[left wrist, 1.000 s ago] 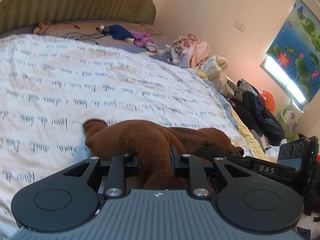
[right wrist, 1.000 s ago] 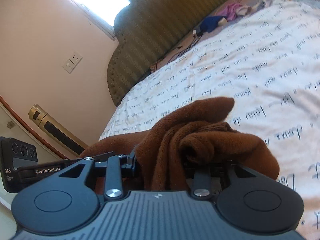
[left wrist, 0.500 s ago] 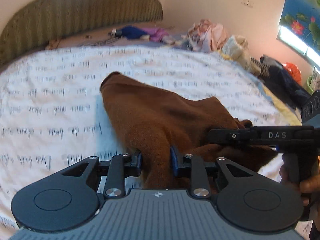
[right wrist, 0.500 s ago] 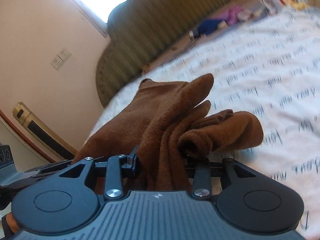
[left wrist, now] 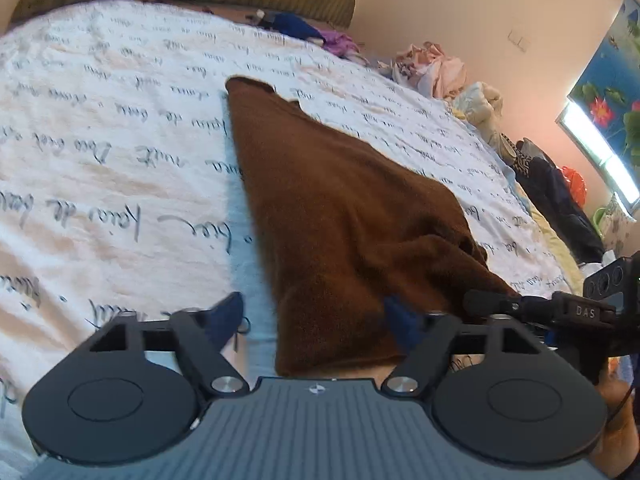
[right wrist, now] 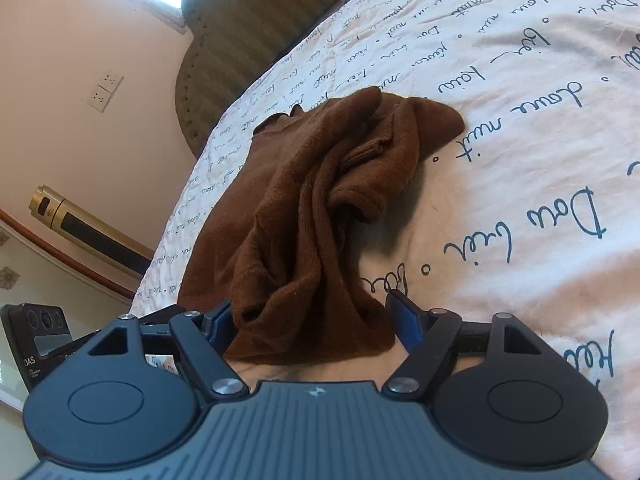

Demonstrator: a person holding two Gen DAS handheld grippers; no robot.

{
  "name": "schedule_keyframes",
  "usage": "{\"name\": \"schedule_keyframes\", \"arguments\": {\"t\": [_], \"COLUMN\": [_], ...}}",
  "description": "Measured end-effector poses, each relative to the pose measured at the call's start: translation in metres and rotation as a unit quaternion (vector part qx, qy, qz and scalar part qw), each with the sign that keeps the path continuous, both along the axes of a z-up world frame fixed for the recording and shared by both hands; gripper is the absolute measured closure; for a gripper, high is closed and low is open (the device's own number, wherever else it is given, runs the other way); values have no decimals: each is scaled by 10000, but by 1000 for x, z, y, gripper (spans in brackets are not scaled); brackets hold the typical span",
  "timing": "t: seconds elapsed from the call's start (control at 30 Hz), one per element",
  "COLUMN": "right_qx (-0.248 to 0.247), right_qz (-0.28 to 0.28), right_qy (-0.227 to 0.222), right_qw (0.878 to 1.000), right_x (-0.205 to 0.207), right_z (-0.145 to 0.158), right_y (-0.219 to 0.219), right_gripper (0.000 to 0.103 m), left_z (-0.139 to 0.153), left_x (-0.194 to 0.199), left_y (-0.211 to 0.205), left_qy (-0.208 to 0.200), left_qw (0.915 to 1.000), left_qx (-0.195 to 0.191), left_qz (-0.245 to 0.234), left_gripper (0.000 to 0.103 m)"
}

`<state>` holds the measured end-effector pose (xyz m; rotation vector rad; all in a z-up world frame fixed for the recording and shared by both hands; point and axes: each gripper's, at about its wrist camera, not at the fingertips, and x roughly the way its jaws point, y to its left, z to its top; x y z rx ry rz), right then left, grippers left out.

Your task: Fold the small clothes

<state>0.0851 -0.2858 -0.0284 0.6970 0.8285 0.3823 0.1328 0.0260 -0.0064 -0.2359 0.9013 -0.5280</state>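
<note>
With both the left gripper [left wrist: 314,320] and right gripper [right wrist: 308,318] jaws just opened off the brown garment [left wrist: 348,216] on the bed [left wrist: 120,140], draw them straight back so the hem lies undisturbed.

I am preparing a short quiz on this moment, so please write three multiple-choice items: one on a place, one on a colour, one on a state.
1. Where does the garment lie?
A. on the bedspread
B. on the floor
C. on a chair

2. What colour is the garment?
A. blue
B. brown
C. white

3. How does the left claw stand?
A. shut on the garment
B. open, with the cloth between its fingers
C. open, far away from the cloth

Answers:
1 A: the cloth rests on the white cover with script print in both views.
2 B: it is plain brown all over.
3 B: both claws have just been opening; a gap shows beside the left claw's finger, and the cloth's edge lies loose between. The right claw stands open over it too.
</note>
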Motion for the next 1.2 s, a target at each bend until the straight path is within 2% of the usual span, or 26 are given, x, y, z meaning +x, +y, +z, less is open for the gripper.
{"name": "schedule_keyframes", "arguments": {"t": [0.03, 0.07, 0.1, 0.2, 0.27, 0.3, 0.33, 0.37, 0.4, 0.43, 0.47, 0.5, 0.57, 0.6, 0.63, 0.7, 0.77, 0.9, 1.0, 1.03, 1.13, 1.2], "right_qx": [-106, -158, -61, 32, -40, -293, -617, -858, -1036, -1273, -1574, -1826, -2169, -2272, -2371, -2795, -3112, -3069, -3467, -3448, -2974, -2925], "right_qz": [16, 45, 52, 2, -94, -205, -270, -262, -279, -324, -394, -440, -362, -185, -37, 10, -36, -159, -413, -444, -526, -686], "right_qy": [18, 88, 135, -10, -8, 47, 78, 8, -71, -149, -274, -395, -460, -340, -178, 100, 5, -92, -214, -175, -2, 64], "right_qw": [9999, 9998, 9999, 10000, 9999, 9994, 9977, 9960, 9942, 9912, 9864, 9814, 9744, 9731, 9713, 9601, 9503, 9516, 9368, 9375, 9533, 9538], "right_x": [0, 3, 2, -9, -19, -22, -25, -29, -34, -40, -47, -52, -58, -57, -55, -56, -64, -78, -85, -85, -83, -81], "right_z": [3, 4, 4, 10, 8, 7, 6, 7, 12, 18, 27, 35, 41, 38, 32, 20, 21, 31, 34, 33, 29, 25], "right_y": [4, 8, 10, 11, 11, 14, 17, 22, 28, 34, 43, 51, 65, 72, 78, 89, 100, 108, 117, 117, 107, 102], "right_gripper": [37, 65, 75, 80, 80, 78, 77, 77, 77, 74, 64, 57, 9, 3, 2, 2, 2, 2, 1, 1, 1, 2], "left_z": [-5, -5, -2, 13, 18, 17, 16, 14, 13, 13, 14, 15, 17, 17, 16, 13, 11, 6, 4, 3, 0, -2], "left_x": [4, 4, 2, -11, -19, -23, -27, -32, -38, -43, -49, -55, -65, -68, -71, -73, -76, -81, -86, -88, -92, -93], "left_y": [-5, -7, -7, -3, -3, -7, -10, -13, -16, -19, -21, -23, -28, -30, -31, -33, -34, -31, -29, -29, -28, -26], "left_qy": [266, 321, 285, 102, -112, -192, -261, -352, -455, -588, -743, -914, -1163, -1234, -1289, -1328, -1321, -1261, -1278, -1289, -1294, -1273], "left_qw": [9996, 9995, 9996, 9998, 9992, 9978, 9960, 9939, 9917, 9885, 9850, 9813, 9737, 9699, 9670, 9623, 9592, 9585, 9565, 9561, 9551, 9553], "left_qx": [-37, 39, 47, 74, 301, 535, 744, 929, 1095, 1280, 1432, 1553, 1795, 1921, 2015, 2185, 2285, 2280, 2325, 2331, 2360, 2351], "left_qz": [-102, -10, 21, 156, 257, 337, 419, 468, 490, 545, 612, 675, 788, 850, 881, 928, 1017, 1155, 1212, 1222, 1241, 1260], "left_gripper": [85, 85, 87, 90, 88, 86, 79, 67, 59, 43, 30, 26, 15, 13, 12, 12, 11, 10, 7, 7, 4, 4]}}
